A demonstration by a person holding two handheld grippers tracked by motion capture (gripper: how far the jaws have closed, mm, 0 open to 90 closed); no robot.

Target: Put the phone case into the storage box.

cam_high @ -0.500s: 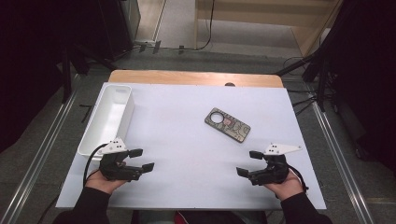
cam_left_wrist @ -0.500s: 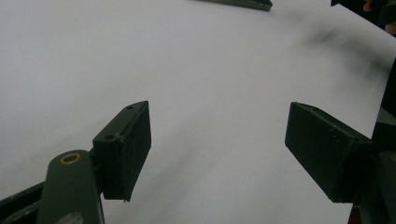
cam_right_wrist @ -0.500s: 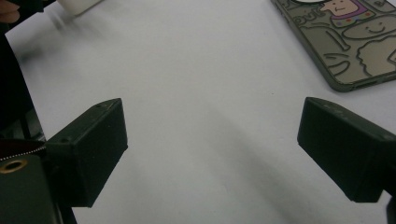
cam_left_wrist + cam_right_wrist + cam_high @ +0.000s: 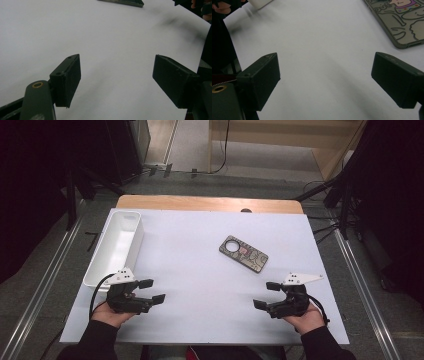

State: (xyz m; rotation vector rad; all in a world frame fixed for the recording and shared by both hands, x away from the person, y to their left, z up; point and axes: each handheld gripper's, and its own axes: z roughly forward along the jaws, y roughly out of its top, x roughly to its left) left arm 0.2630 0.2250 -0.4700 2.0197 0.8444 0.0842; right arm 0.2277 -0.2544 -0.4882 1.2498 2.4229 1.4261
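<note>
Little has moved since the earlier frame: both hands rest at the near edge of the table [image 4: 200, 227] in the same places, and the phone case [image 4: 243, 253] lies where it lay, flat on the white surface, turned at a slant. Left gripper [image 4: 152, 290] sits near the table's near left corner, just in front of the white tray [image 4: 135, 237], its 2 jaws spread wide with nothing between them; the left gripper view shows bare white table between its pads [image 4: 68, 80], with the case's edge [image 4: 125, 2] far off at the top. Right gripper [image 4: 266, 295] sits near the near right corner, pointing inward, its 2 jaws also spread and empty; in the right gripper view the patterned case [image 4: 402, 22] lies ahead and to the right of the jaws, well apart from both pads. Seen from above, the case lies right of the table's middle, nearer the right gripper than the left, touched by neither. A corner of the tray [image 4: 259, 3] shows at the top of the right gripper view.
</note>
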